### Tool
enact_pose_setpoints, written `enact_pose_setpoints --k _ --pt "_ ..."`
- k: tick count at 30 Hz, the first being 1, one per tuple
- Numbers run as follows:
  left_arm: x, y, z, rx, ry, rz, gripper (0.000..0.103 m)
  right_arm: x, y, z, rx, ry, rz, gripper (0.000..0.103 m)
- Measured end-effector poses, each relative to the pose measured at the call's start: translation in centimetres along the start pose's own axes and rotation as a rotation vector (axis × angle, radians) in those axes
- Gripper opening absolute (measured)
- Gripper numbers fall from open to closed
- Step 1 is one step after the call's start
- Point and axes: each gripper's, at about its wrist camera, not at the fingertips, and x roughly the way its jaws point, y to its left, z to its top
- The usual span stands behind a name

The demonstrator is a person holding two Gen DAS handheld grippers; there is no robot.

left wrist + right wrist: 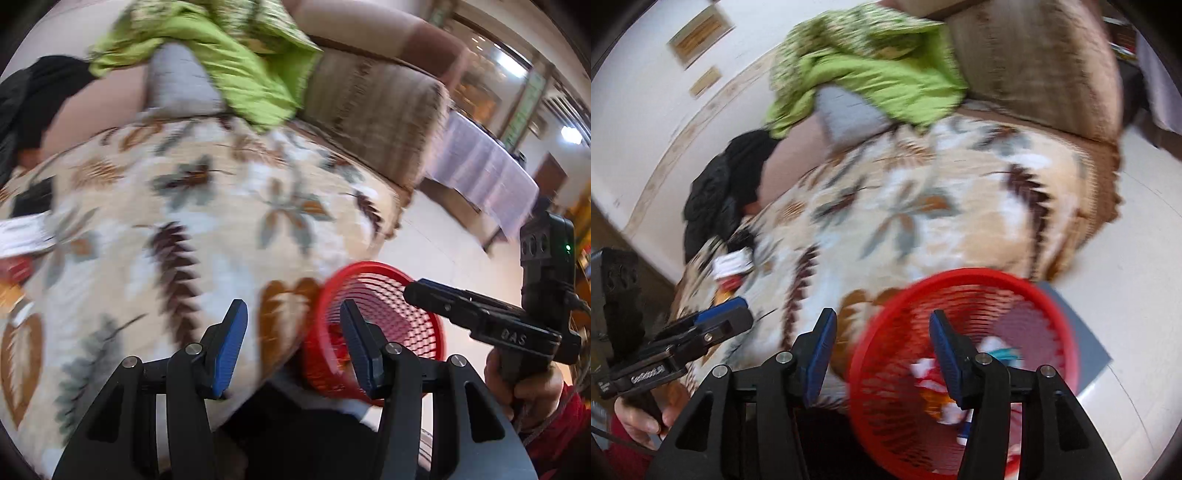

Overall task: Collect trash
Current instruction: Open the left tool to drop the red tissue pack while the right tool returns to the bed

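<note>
A red mesh basket stands on the floor against the front of a sofa and holds several wrappers. It also shows in the left wrist view. My right gripper is open and empty, above the basket's near rim. My left gripper is open and empty, over the sofa's front edge beside the basket. More trash lies on the leaf-patterned sofa cover: white and red wrappers, which also show at the left edge of the left wrist view. Both views are blurred.
A green cloth and a grey cushion lie at the back of the sofa. A black garment hangs at its left end. The brown armrest is at the right. A table with a pale cloth stands beyond.
</note>
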Motion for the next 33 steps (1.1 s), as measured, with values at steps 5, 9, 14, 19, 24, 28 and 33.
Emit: enact_pose_setpoints --k 5,9,14,19,24,28,33 --pt "-4.1 5.4 -1.6 -0.119 -0.052 0.069 0.051 2.1 6.5 0.0 -0.131 0.040 0.083 0.056" --pt "-7.6 10.0 -3.6 -0.218 -0.086 0.138 0.051 3.5 11.4 0.0 -0.219 0.066 0.120 0.056" --pt "-11.8 16.1 -6.5 -0.354 -0.131 0.234 0.054 6.6 17.1 0.0 -0.279 0.132 0.191 0.056" --pt "-14.1 22.2 -8.7 -0.539 -0.161 0.275 0.056 11.7 21.7 1.0 -0.326 0.180 0.217 0.056" --pt "-14.0 26.4 -9.3 -0.651 -0.184 0.344 0.056 18.4 24.4 3.8 -0.351 0.197 0.232 0.056" --pt "-12.1 28.7 -8.7 -0.682 -0.183 0.372 0.056 24.4 25.3 6.4 -0.336 0.217 0.206 0.056" --pt "-9.9 31.2 -7.9 -0.716 -0.177 0.354 0.056 31.3 25.9 9.1 -0.304 0.216 0.201 0.053"
